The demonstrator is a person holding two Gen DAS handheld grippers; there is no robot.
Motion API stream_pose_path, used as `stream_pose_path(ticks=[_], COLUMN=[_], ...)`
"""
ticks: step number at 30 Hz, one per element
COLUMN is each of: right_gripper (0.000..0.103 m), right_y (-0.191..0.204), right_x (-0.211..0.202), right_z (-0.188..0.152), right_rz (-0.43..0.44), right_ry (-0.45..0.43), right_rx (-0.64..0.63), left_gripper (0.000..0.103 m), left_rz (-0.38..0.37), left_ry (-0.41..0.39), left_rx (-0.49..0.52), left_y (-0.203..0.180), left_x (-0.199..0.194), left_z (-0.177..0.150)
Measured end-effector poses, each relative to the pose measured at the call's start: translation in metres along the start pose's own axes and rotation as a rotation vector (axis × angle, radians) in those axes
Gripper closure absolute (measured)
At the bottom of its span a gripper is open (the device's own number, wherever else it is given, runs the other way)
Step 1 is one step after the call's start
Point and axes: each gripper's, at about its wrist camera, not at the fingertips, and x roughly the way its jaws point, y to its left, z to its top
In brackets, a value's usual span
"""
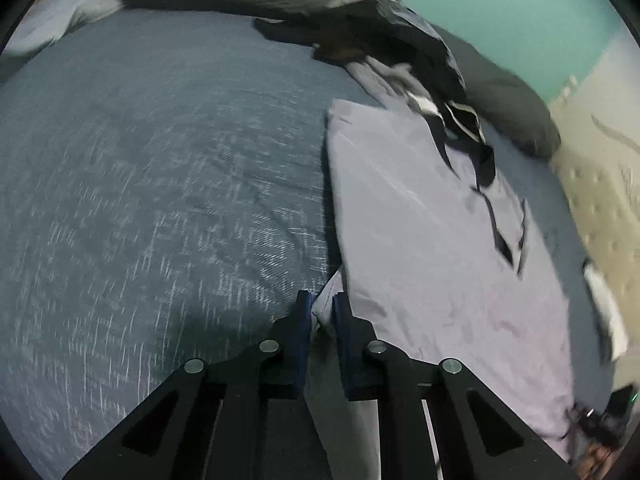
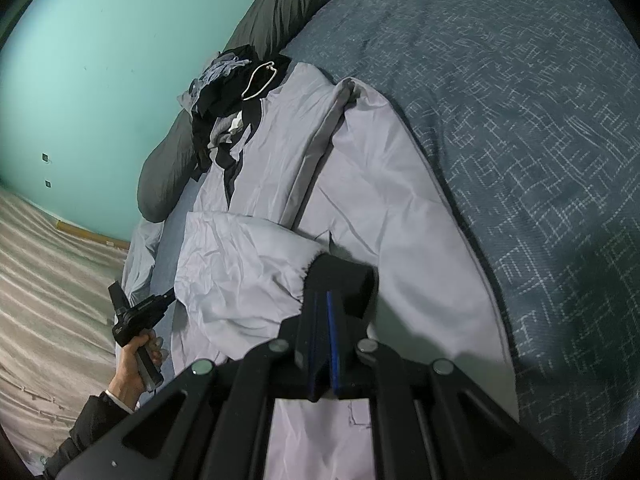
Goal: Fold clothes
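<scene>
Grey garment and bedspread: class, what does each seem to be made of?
Grey garment: thin, smooth woven cloth, perhaps cotton or a blend; it shows fine sharp creases and a faint sheen. Bedspread: thicker textured weave, matte blue with pale crosshatched flecks; the fibre cannot be told.

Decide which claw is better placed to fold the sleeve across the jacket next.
Right, probably: the right claw is shut on the dark cuff of the sleeve, while the left claw pinches the jacket edge.

**Dim light, left view blurred**

Both views dim, cool cast. Left wrist smeared by motion blur, bedspread weave streaked. Right wrist sharp; soft shadow on bedspread lower right. Fisheye bends edges, corners black.
</scene>
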Motion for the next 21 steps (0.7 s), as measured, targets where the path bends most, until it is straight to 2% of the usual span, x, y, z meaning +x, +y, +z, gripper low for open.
stream_pose_path(ticks=[5,9,11,12,16,21], right_gripper=[0.097,0.096,0.072,0.055,0.054,0.054], right_y=[0.001,-0.001,-0.003,-0.005,-0.006,0.007], right_x=[0.001,-0.003,-0.007,-0.010,-0.010,0.012], right_z=[0.001,0.007,0.010,0.012,0.020,0.021], right_rz=[0.006,0.005,-0.014,-0.022,-0.020,-0.056], right_ry=[0.000,-0.022,-0.046,-0.057,-0.073,-0.015], right_rx=[-0.005,-0.001,0.003,0.006,-0.003,-0.087], left_gripper=[0.091,0.090,0.090,0.090,0.090,0.090], left_rz=[-0.015,0.007,0.012,0.014,0.030,0.041], left_ry=[0.009,0.019,0.024,0.026,0.034,0.039], left_rx=[-0.099,-0.067,-0.051,-0.044,-0.024,-0.009], left_y=[0.011,0.007,0.005,0.004,0.002,-0.002], left_x=[0.005,0.007,0.007,0.007,0.009,0.010], left_z=[-0.004,-0.002,-0.001,0.000,0.002,0.002])
